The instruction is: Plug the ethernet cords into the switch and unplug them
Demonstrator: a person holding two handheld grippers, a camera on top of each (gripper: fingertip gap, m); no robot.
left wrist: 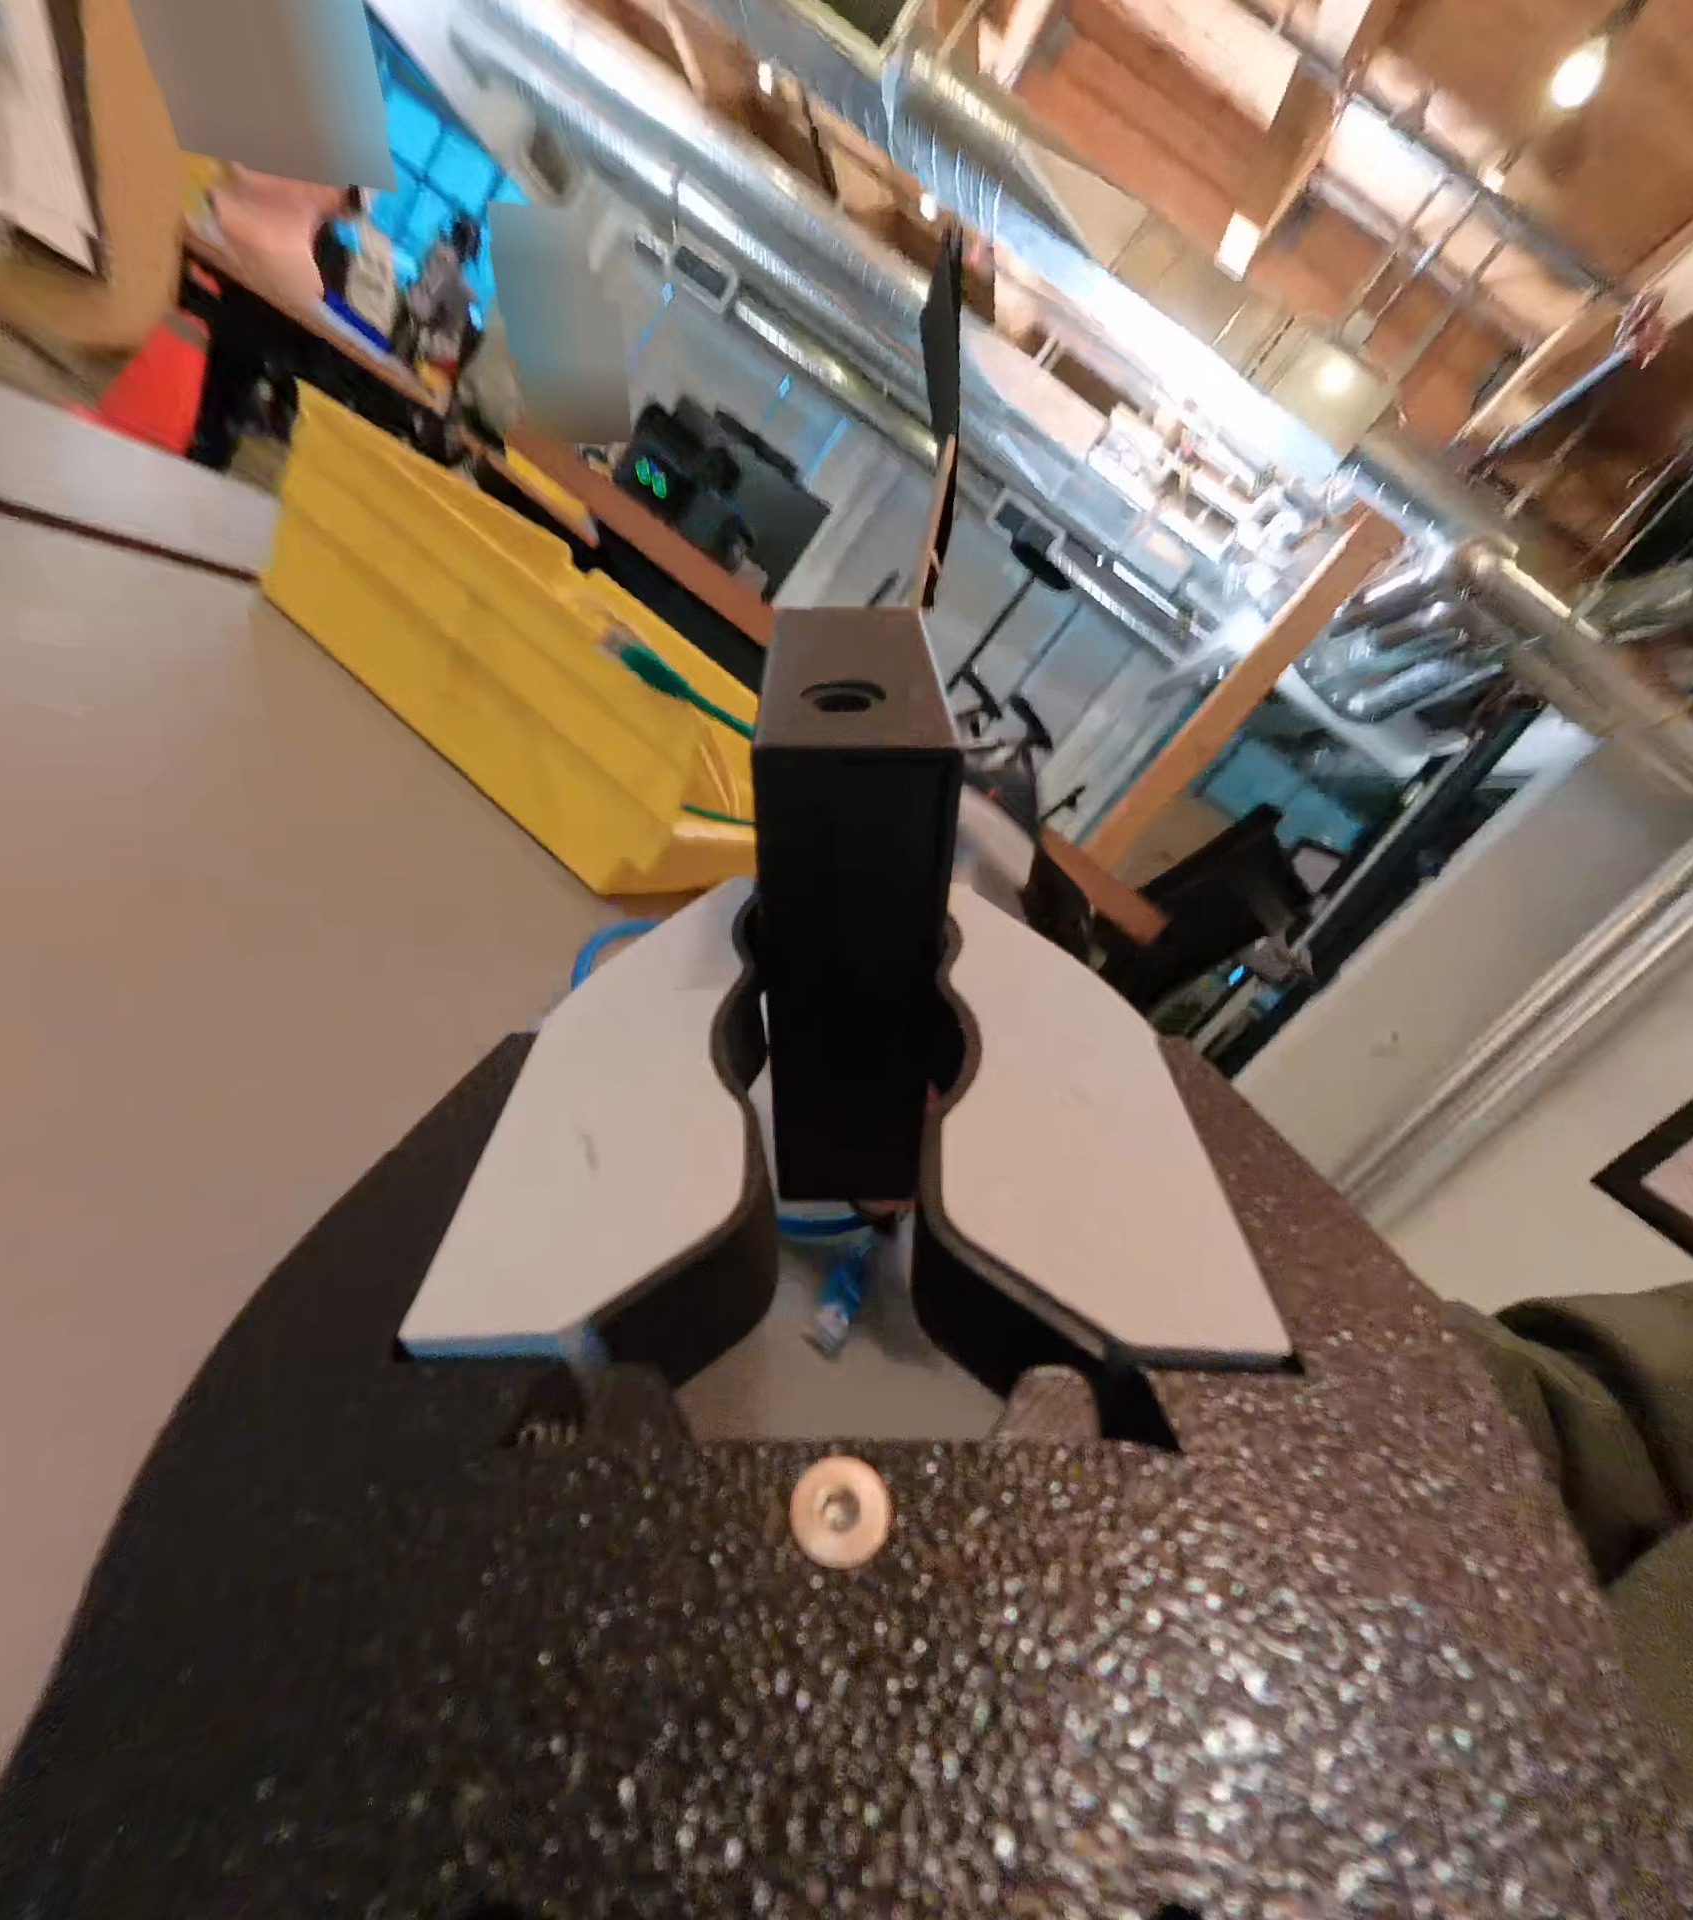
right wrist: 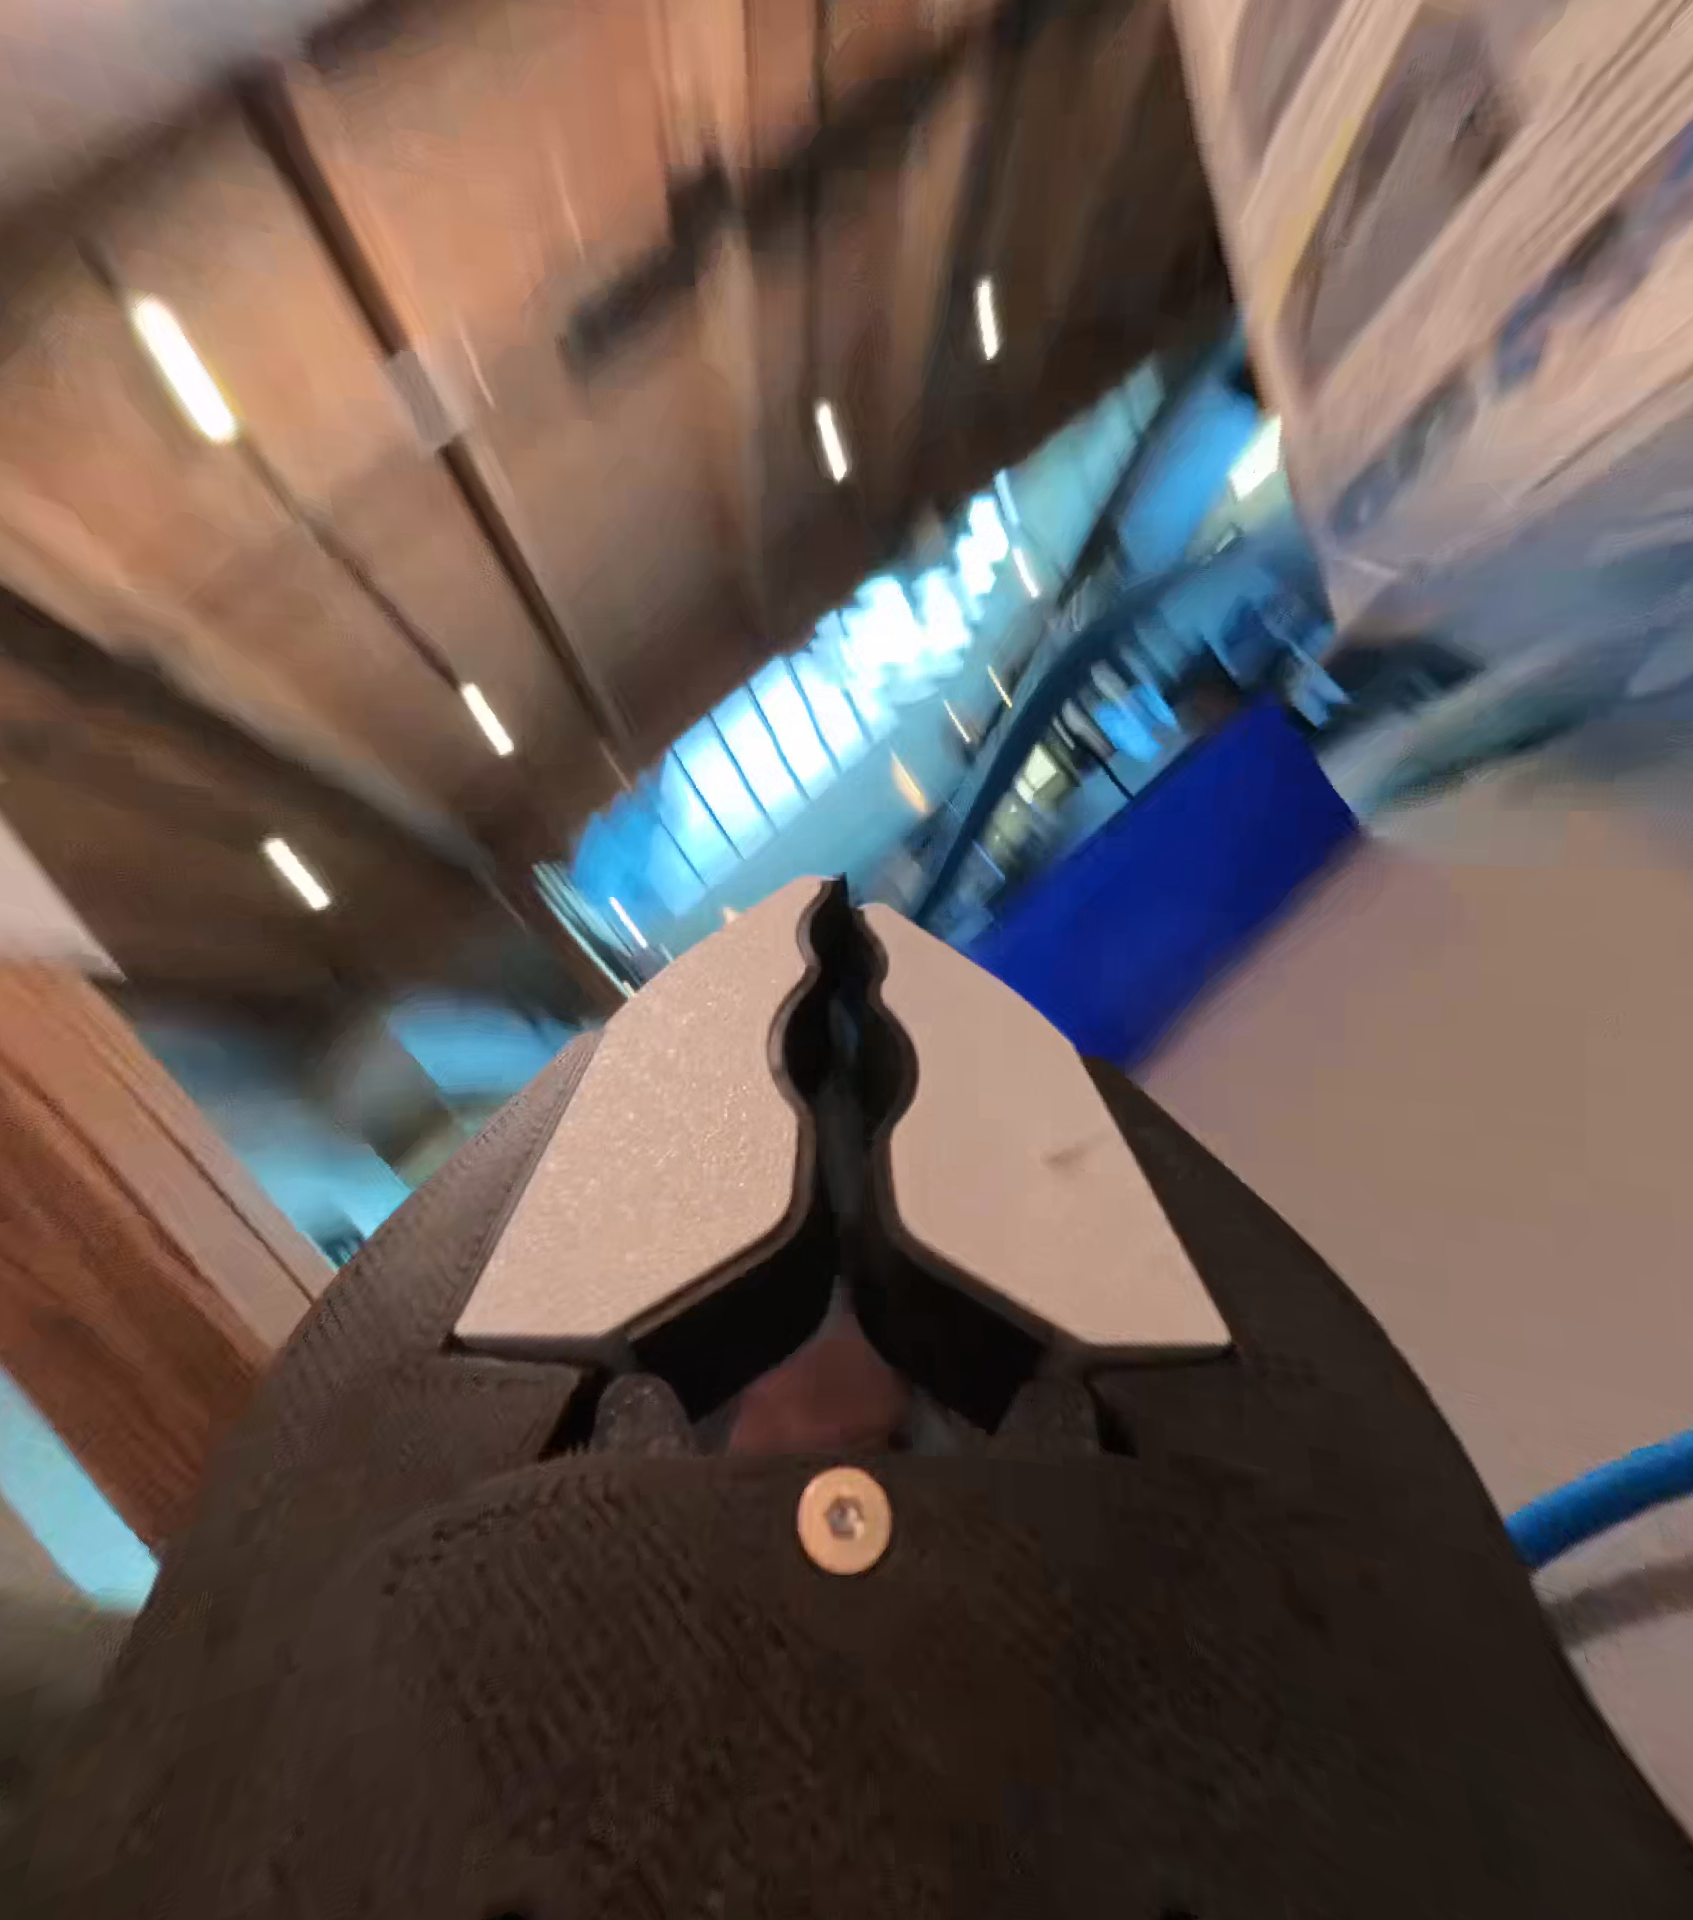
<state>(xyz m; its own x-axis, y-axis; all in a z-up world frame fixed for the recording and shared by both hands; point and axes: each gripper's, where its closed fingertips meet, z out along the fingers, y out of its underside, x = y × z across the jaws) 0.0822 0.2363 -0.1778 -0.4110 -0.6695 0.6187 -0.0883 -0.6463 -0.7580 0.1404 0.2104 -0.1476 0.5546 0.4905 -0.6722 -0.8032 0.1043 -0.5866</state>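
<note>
In the left wrist view my left gripper (left wrist: 847,920) is shut on a black box-shaped switch (left wrist: 857,821). Both pads press on its sides and it stands up between the fingers, above the tan table (left wrist: 146,935). A blue ethernet cord with a clear plug (left wrist: 837,1314) lies below the switch, between the finger bases. A green ethernet cord (left wrist: 686,691) rests on a yellow bin. In the right wrist view, which is blurred by motion, my right gripper (right wrist: 852,914) is shut, fingertips together. It points up and away from the table. A blue cord (right wrist: 1652,1475) runs at the lower right.
A yellow bin (left wrist: 468,644) sits on the table behind the switch. A blue bin (right wrist: 1185,883) stands at the table's far side in the right wrist view. A sleeve (left wrist: 1652,1434) shows at the right edge of the left wrist view.
</note>
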